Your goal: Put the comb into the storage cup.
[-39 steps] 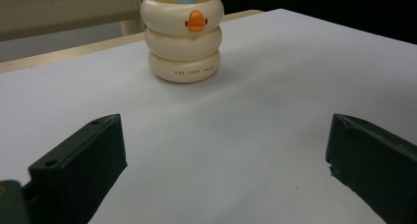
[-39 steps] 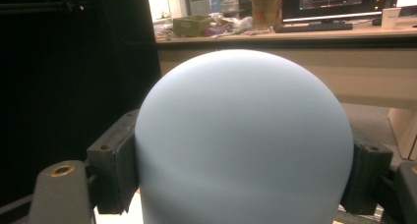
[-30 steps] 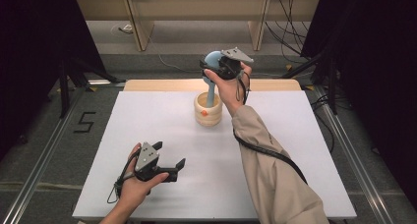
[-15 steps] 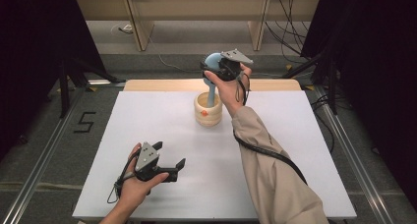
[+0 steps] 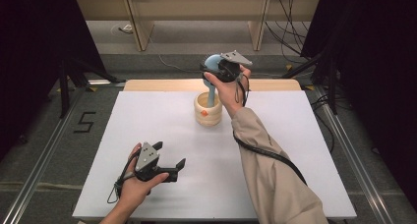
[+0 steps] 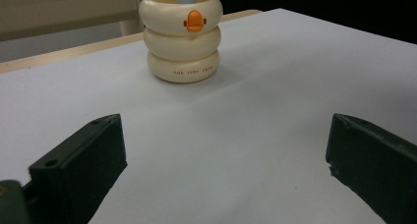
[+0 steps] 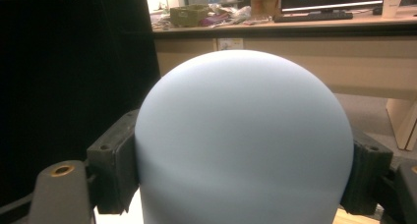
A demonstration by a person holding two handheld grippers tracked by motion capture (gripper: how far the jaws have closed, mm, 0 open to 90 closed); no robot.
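High view: right gripper clamped on the pale blue ball topping a blue stem, which stands in the cream ring stack at the far middle of the white desk. Left gripper rests near the front edge.
Left gripper view: jaws wide apart, nothing between; ring stack well ahead.
Right gripper view: both pads press the ball's sides

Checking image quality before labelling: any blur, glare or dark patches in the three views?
High view: table evenly lit and sharp, both sides black. Left gripper view: stacked rings sharp, near jaws soft and dark. Right gripper view: blue ball soft and smooth, clamped in the right gripper; left side black, desk behind clear.
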